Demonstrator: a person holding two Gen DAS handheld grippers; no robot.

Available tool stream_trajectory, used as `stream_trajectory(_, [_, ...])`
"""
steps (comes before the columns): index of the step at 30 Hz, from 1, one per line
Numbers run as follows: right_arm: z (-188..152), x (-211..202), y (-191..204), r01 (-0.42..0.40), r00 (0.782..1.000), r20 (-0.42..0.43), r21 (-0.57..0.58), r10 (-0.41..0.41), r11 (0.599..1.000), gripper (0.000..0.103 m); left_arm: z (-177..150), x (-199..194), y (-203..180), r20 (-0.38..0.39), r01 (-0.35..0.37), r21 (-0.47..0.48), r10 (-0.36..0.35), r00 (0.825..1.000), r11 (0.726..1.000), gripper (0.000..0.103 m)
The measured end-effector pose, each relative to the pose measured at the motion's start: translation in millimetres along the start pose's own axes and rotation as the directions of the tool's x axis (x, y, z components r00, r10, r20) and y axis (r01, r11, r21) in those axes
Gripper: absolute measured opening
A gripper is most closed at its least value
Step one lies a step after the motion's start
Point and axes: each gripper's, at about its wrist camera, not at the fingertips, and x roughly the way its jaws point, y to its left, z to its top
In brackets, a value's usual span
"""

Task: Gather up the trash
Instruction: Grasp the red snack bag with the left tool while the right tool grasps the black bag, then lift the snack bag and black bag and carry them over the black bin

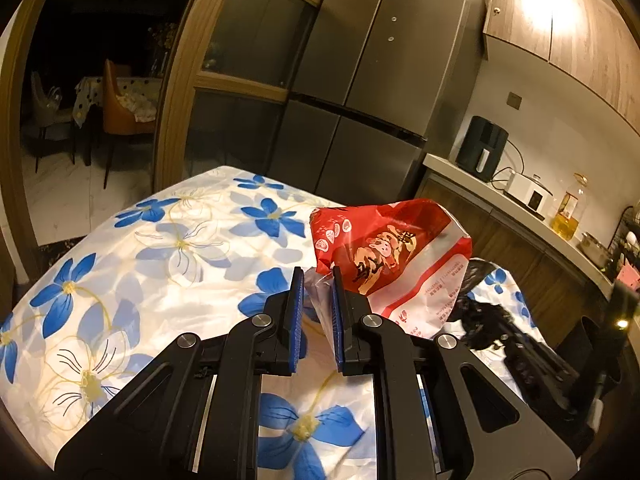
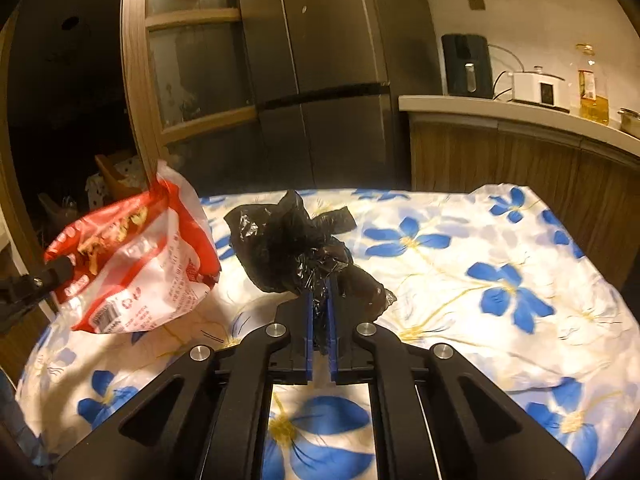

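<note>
A red and white snack bag [image 1: 394, 256] is held above the table with the floral cloth [image 1: 160, 248]. My left gripper [image 1: 317, 280] is shut on its lower edge; the bag also shows at the left of the right wrist view [image 2: 136, 256], lifted off the cloth. My right gripper [image 2: 319, 292] is shut on a crumpled black plastic bag [image 2: 292, 240], which bunches in front of the fingers just above the cloth [image 2: 480, 264]. The black bag also shows at the right of the left wrist view [image 1: 480, 308].
A steel fridge [image 1: 380, 80] stands behind the table. A counter [image 2: 520, 116] at the right carries an air fryer [image 2: 466, 66], a white cooker [image 2: 538, 86] and an oil bottle [image 2: 592, 88]. A wooden-framed glass door [image 1: 240, 60] is at the left.
</note>
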Motion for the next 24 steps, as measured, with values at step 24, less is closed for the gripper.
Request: stream_trajectory(24, [20, -129, -97, 0.153, 0.965, 0.201, 0.092, -0.169, 0.984, 0.006, -13, -22, -124, 0.006, 0.12, 0.171, -0.122, 0.992, 0.978, 0.012])
